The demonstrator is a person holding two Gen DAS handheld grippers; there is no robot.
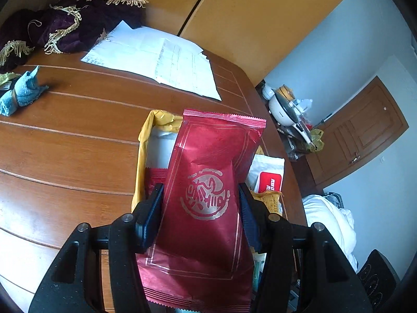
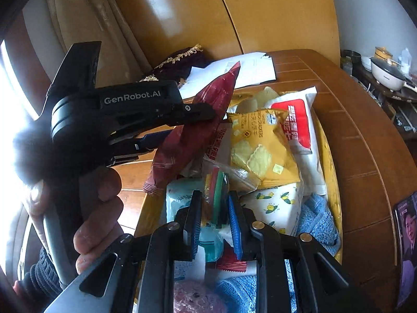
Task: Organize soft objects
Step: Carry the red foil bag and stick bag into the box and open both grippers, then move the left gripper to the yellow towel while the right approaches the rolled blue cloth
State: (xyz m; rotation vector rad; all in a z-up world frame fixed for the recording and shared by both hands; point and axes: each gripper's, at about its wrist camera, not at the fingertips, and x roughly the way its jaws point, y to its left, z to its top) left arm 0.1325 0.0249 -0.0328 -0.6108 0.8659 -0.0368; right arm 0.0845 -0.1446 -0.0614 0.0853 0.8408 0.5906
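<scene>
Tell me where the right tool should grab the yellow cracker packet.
Take the yellow cracker packet by its crimped top edge near the red packet, coming from above. That flat seam sticks up free, while the puffy body lies wedged against the white pouch. Go lightly; the crackers may break.

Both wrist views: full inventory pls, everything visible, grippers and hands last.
Red packet: 1, dark red, held above yellow bag.
Yellow bag: 1, on table, holding snack packs.
Cracker pack: 1, yellow, in bag.
White pack: 1, red label, in bag.
Blue towel: 1, in bag.
Blue cloth: 1, table's left.
Purple cloth: 1, gold fringe, far corner.
Papers: white, far side.
Table: 1, brown wood.
Left gripper: black, gripping packet.
Right gripper: black, over bag.
Hand: 1, holding left gripper.
</scene>
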